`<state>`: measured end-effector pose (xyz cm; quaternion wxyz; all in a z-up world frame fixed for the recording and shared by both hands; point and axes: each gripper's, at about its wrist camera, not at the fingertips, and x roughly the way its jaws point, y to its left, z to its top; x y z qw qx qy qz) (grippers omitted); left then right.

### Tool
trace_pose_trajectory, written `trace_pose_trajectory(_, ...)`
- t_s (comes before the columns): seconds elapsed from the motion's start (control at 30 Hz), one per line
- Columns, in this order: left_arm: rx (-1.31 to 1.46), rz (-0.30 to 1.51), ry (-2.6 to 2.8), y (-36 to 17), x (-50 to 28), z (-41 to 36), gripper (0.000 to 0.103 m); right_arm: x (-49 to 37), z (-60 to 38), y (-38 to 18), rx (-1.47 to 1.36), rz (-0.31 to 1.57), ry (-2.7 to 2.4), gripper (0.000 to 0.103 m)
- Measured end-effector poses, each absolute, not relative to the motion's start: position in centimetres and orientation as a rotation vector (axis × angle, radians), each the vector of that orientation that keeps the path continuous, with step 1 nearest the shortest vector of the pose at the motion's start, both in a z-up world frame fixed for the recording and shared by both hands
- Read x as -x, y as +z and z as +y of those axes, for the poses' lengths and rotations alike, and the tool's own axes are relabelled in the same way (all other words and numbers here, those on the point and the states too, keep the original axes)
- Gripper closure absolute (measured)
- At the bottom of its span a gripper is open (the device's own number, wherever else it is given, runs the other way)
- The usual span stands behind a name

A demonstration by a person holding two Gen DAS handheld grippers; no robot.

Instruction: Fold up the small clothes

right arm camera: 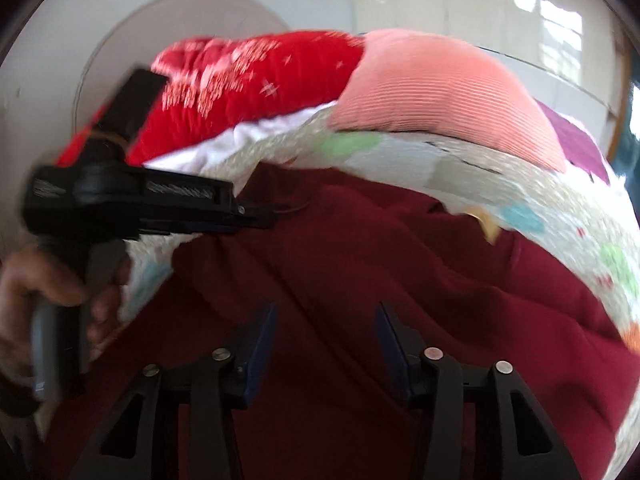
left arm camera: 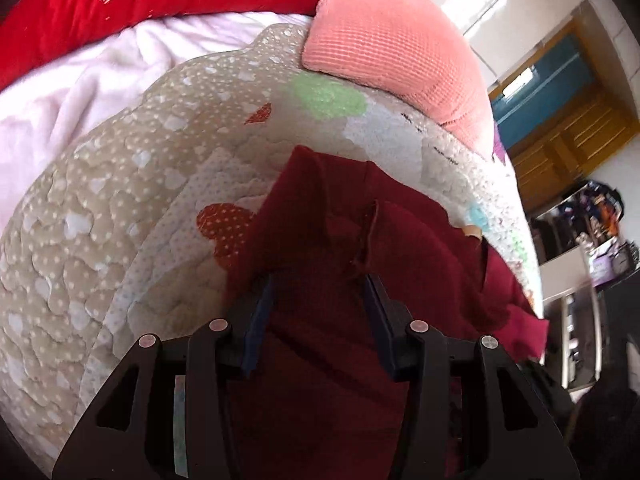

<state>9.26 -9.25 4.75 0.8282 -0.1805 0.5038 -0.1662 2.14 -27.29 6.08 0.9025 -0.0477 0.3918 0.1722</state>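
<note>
**me:** Left tongs (left arm camera: 318, 296) and right tongs (right arm camera: 326, 324) both sit parted over the dark red garment (left arm camera: 332, 240), nothing pinched. It's rumpled on the patterned quilt (left arm camera: 120, 208) on the bed.

**reply:** How's it handle?

**me:** Looks soft, light and floppy, so it'll sag. I'd take hold at that raised hem edge (left arm camera: 370, 232), not the middle.
</note>
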Motion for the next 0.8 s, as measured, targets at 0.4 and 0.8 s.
trace_pose_trajectory(0.4,0.394,1.053,-0.353,6.2,-8.5,-7.8,0.057,-5.1,-28.3,4.7,-0.083,0.885,0.426,0.086)
trace_pose_trajectory(0.8,0.385,1.062,-0.322,6.7,-7.6,-6.2,0.057,-6.5,-24.0,4.1,0.077,0.883,0.337,0.083)
